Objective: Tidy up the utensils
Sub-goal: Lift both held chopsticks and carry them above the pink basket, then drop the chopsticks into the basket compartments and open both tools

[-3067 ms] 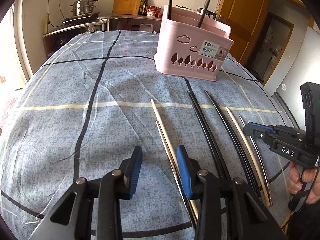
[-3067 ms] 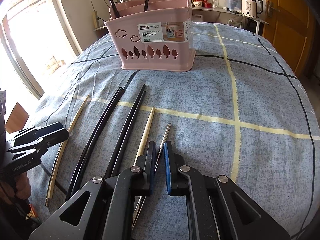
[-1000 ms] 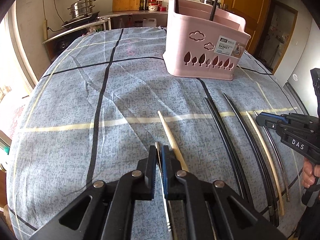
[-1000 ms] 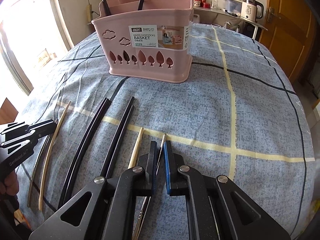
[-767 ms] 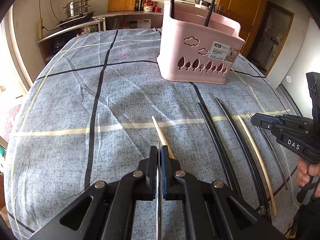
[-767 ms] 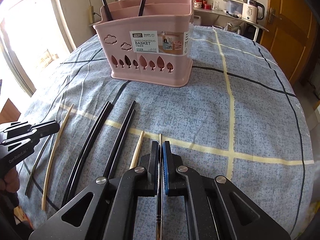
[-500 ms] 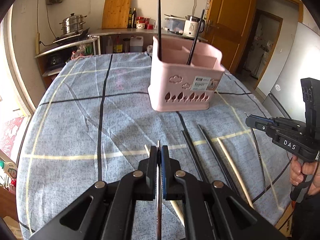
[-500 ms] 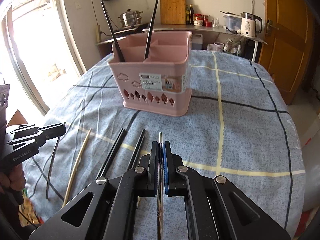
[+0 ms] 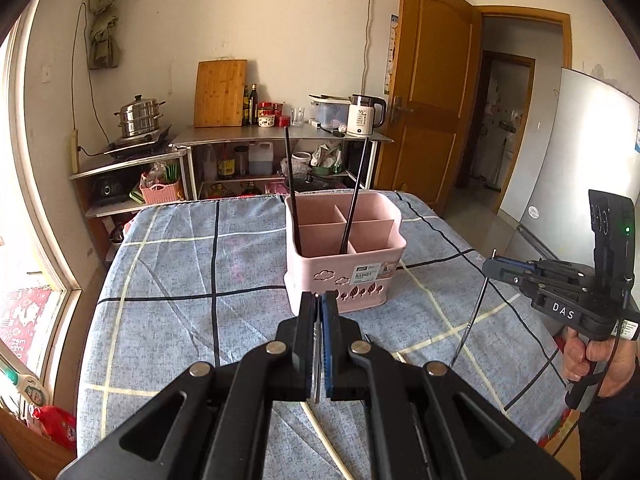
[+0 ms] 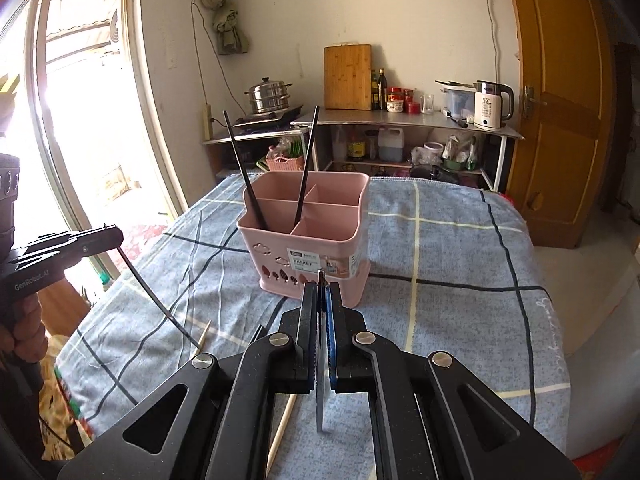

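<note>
A pink four-compartment basket (image 9: 376, 276) (image 10: 344, 248) stands on the blue checked tablecloth, with two black chopsticks (image 9: 291, 184) (image 10: 245, 176) leaning in its near-left compartment. My left gripper (image 9: 319, 300) (image 10: 118, 240) is shut on a thin metal chopstick (image 9: 317, 368) (image 10: 146, 292), held in the air in front of the basket. My right gripper (image 10: 321, 290) (image 9: 490, 268) is shut on a second metal chopstick (image 10: 321, 400) (image 9: 472, 316), which hangs down from its pads. Pale wooden chopsticks (image 9: 324, 436) (image 10: 285, 424) lie on the cloth below.
Behind the table (image 9: 168, 264) a steel shelf (image 9: 280, 136) carries a kettle, bottles, a cutting board and a steamer pot. A wooden door (image 9: 432, 92) and a fridge (image 9: 580, 152) are at the right, a window (image 10: 80, 100) at the left. A hand (image 9: 592, 360) holds the right gripper's handle.
Both grippers have risen off the table, each carrying a metal chopstick. The basket now shows from above, with its compartments in view.
</note>
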The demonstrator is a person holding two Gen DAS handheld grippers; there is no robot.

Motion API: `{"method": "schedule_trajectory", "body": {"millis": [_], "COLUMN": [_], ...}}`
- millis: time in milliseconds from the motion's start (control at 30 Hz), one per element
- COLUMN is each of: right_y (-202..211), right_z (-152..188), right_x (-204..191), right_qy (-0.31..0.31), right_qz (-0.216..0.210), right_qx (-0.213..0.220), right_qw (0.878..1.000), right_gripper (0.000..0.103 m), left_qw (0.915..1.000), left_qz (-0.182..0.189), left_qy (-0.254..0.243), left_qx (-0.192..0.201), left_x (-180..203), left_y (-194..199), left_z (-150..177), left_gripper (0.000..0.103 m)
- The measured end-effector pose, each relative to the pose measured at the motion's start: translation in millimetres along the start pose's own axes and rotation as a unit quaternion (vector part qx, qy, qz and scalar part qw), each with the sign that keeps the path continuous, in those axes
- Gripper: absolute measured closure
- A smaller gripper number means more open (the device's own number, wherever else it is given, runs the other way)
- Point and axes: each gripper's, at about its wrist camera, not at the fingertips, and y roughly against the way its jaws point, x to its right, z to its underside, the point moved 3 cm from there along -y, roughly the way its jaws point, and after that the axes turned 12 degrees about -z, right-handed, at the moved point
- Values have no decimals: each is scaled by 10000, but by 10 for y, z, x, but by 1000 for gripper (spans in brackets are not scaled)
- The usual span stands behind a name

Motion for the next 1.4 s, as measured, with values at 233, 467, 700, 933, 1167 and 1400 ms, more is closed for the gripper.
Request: {"method": "schedule_trajectory", "body": {"millis": [233, 467, 700, 933, 1167, 1400], "right_y": [100, 72, 3, -79, -289, -670], "right_z": [-123, -294, -652, -1112, -1362, -1285], "right_x": [-22, -78, -165, -208, -190, -108], "right_qy": [67, 163, 288, 329, 282, 168], "right_qz": [-23, -128, -280, -429, -515, -562], "right_qx": [191, 281, 517, 899, 1052, 843], "right_qw": [9998, 9994, 9979, 9945, 9927, 9947], "right_gripper": [99, 99, 99, 99, 99, 99], "left_qw": [9999, 9997, 9993, 9976, 9969, 9982], "left_qz": [102, 224, 322, 338, 317, 309], "left_qy": [-23, -18, -20, 159, 272, 365], "left_qx": [-28, -28, 205, 583, 660, 348], "left_x": [54, 88, 121, 42, -30, -74], "left_y": [-38, -110, -152, -151, -401, -792], "left_z": [-98, -316, -767, -1239, -1431, -1266], "left_gripper": [99, 99, 99, 99, 99, 99]}}
